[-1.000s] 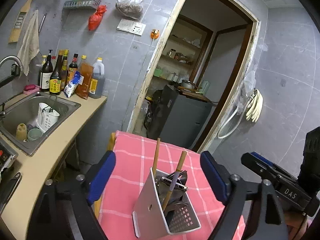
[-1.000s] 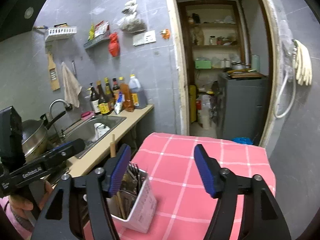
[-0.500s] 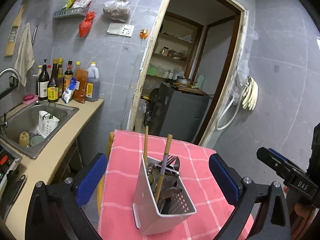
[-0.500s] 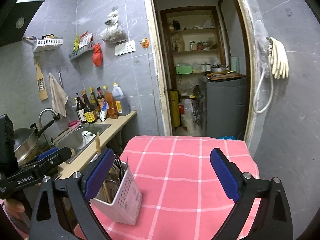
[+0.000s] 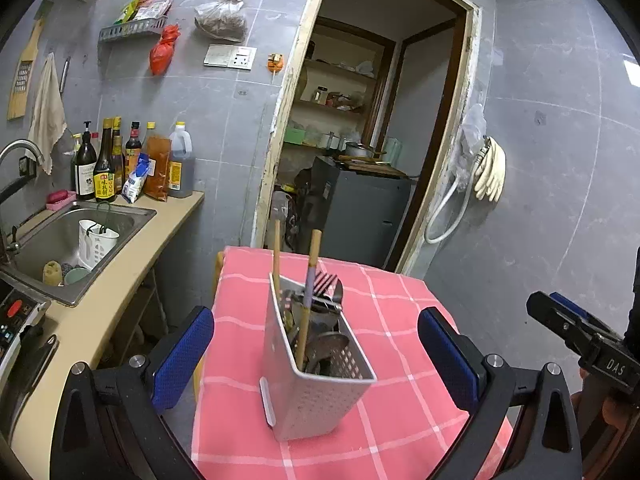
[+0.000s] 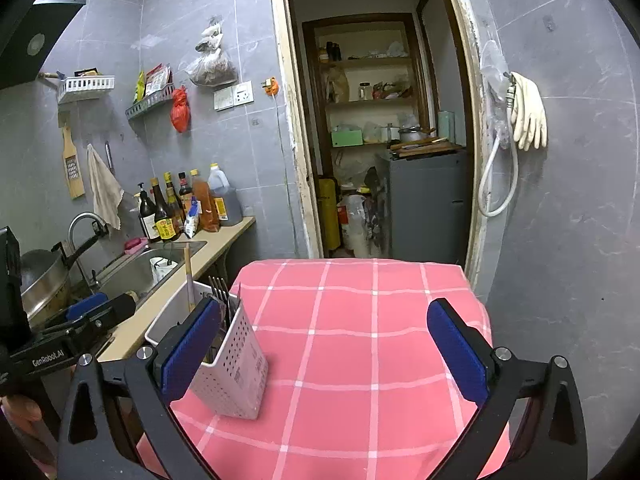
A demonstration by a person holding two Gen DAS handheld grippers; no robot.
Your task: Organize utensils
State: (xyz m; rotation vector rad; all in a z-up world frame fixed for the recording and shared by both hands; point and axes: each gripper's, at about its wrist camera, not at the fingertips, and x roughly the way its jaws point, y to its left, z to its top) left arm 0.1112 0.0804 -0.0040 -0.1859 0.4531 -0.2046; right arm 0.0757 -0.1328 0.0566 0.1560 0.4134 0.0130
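Observation:
A white perforated utensil holder (image 5: 316,364) stands on the pink checked tablecloth (image 5: 400,320). It holds two wooden-handled utensils (image 5: 310,280), a fork and several metal pieces. My left gripper (image 5: 316,356) is open and empty, its blue pads apart on either side of the holder, a little nearer the camera. In the right wrist view the holder (image 6: 228,364) stands at the table's left side, partly behind my left pad. My right gripper (image 6: 324,352) is open and empty above the tablecloth (image 6: 360,340).
A counter (image 5: 116,280) with a steel sink (image 5: 60,244) and several sauce bottles (image 5: 120,164) runs along the left. A doorway (image 6: 380,140) to a storeroom lies behind the table. A grey tiled wall (image 6: 568,200) with hanging gloves stands on the right.
Both grippers have opened wider and drawn back from the holder. The holder stands free on the tablecloth and looks more upright than before.

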